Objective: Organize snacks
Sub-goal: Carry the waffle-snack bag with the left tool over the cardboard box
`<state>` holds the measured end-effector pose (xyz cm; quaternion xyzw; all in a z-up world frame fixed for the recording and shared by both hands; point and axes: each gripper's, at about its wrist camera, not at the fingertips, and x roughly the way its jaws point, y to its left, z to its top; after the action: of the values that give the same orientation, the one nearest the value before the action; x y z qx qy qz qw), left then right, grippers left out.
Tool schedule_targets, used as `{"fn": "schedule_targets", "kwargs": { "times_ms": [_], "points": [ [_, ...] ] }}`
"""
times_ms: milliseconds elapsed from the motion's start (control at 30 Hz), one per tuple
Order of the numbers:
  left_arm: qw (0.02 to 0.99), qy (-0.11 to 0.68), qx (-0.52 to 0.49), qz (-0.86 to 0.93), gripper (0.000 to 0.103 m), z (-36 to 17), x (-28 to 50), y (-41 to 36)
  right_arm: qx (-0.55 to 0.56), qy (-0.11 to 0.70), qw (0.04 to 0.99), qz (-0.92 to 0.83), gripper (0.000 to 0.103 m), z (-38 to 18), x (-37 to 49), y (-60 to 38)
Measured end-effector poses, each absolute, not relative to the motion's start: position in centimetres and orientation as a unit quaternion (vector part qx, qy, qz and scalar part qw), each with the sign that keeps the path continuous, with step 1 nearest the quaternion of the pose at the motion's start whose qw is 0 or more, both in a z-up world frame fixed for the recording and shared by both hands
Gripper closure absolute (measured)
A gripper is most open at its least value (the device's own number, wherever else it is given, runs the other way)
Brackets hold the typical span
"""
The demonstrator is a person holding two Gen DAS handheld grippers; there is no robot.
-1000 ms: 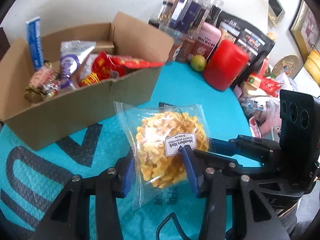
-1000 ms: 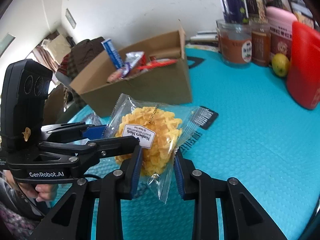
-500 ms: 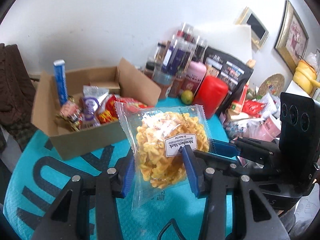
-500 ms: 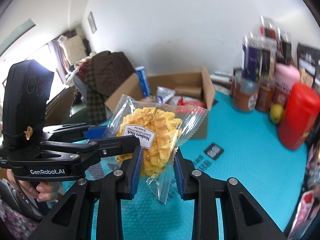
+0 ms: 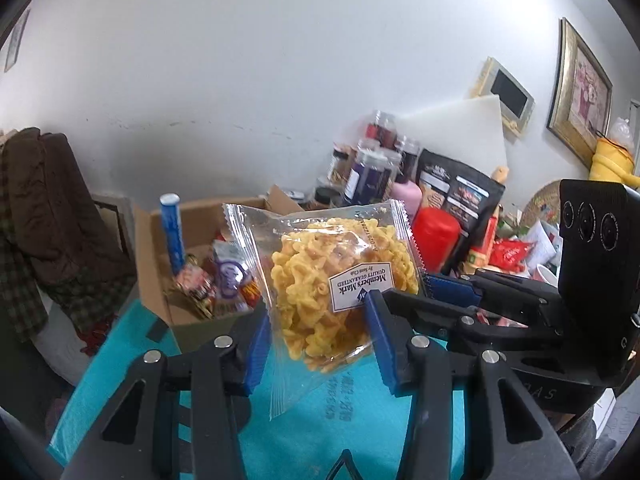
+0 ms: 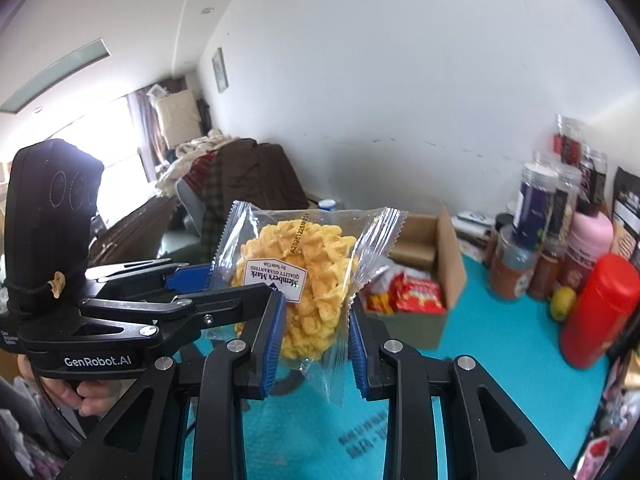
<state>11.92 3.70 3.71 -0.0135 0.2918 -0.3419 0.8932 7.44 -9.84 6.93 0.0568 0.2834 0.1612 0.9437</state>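
A clear bag of yellow crunchy snack (image 5: 320,292) with a white label hangs in the air above the teal table mat (image 5: 320,432). My left gripper (image 5: 318,332) is shut on its lower part. My right gripper (image 6: 316,332) is shut on the same bag (image 6: 304,276) from the other side. In each wrist view the other gripper reaches in sideways and pinches the bag. Behind it stands an open cardboard box (image 5: 192,320) (image 6: 452,248) holding several snack packs and an upright blue tube (image 5: 172,232).
A red canister (image 5: 434,236) (image 6: 596,312), several jars (image 6: 532,208) and dark pouches (image 5: 460,196) crowd the table's far right. A yellow-green fruit (image 6: 562,308) lies by the canister. A brown coat (image 5: 48,208) hangs on a chair at the left. A hand (image 6: 88,396) holds the left gripper.
Both grippers have risen together with the bag still held between them. The box and table now sit lower and farther off, and more wall shows.
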Motion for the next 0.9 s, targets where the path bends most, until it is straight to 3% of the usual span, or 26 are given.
{"fn": "schedule_targets", "kwargs": {
  "times_ms": [467,900],
  "points": [
    [0.905,0.274,-0.01,-0.325,0.058,5.0,17.8,4.7,0.037,0.26,0.949,0.173,0.074,8.0,13.8,-9.4],
    [0.9,0.298,0.004,-0.319,0.058,2.6,26.3,2.6,0.045,0.277,0.944,0.171,0.075,5.5,21.4,-10.8]
  ]
}}
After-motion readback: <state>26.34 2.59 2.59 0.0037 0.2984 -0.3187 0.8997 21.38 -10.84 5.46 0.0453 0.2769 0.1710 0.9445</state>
